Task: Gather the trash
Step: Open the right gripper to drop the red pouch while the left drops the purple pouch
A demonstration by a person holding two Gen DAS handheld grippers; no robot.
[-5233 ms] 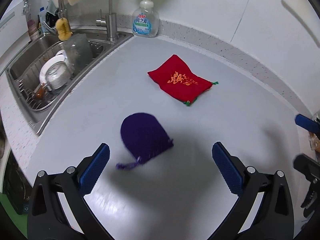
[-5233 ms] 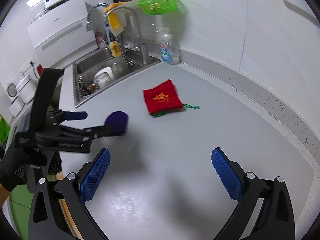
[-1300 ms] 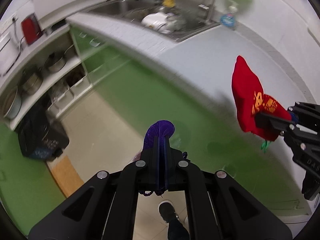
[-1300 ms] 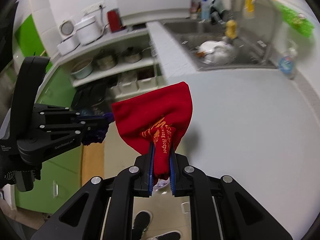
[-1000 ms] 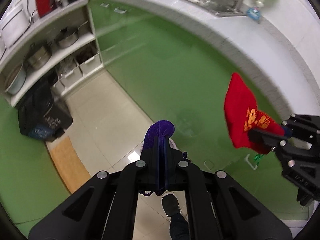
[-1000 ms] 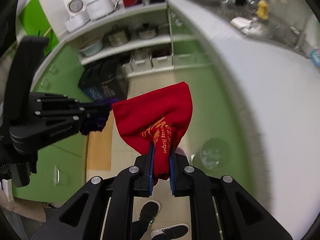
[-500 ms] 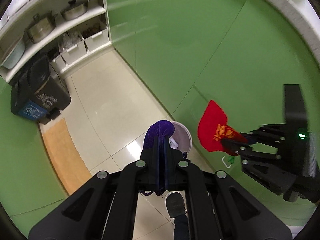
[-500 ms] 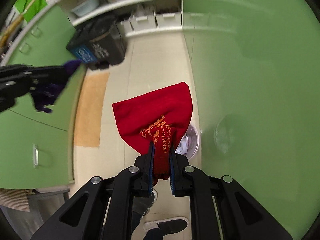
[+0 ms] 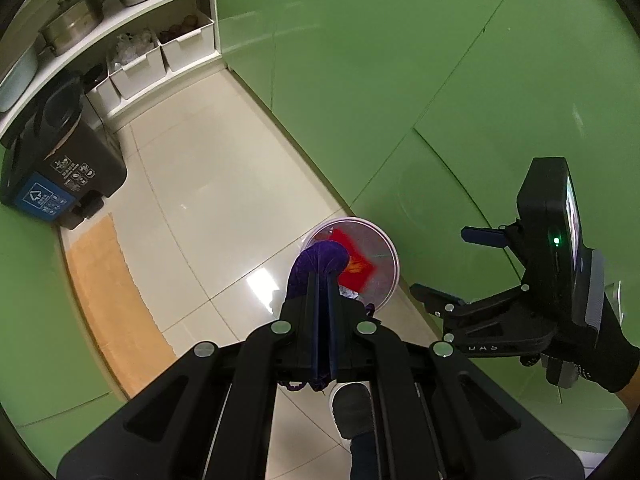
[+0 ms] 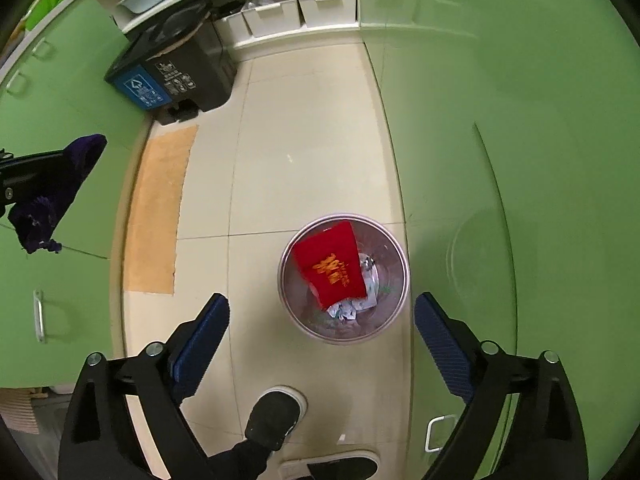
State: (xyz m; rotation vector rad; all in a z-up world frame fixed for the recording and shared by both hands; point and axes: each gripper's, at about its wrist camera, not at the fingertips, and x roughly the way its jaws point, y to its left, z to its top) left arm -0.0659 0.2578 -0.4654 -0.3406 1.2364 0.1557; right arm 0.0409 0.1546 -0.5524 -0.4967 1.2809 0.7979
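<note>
The right gripper [image 10: 320, 332] hung spread wide above one clear wastebasket [image 10: 390, 316] on the tiled floor, where one red pouch [image 10: 330, 264] lay, long axis tilted toward the basket's far-left rim. The left gripper [image 9: 322, 288] pinched one purple pouch [image 9: 316, 260], pointing forward.

My left gripper [image 9: 320, 304] and right gripper [image 10: 320, 336] had black frames, silver screws, ribbed blue pads [image 10: 202, 330]; black knit glove [image 9: 592, 352].
</note>
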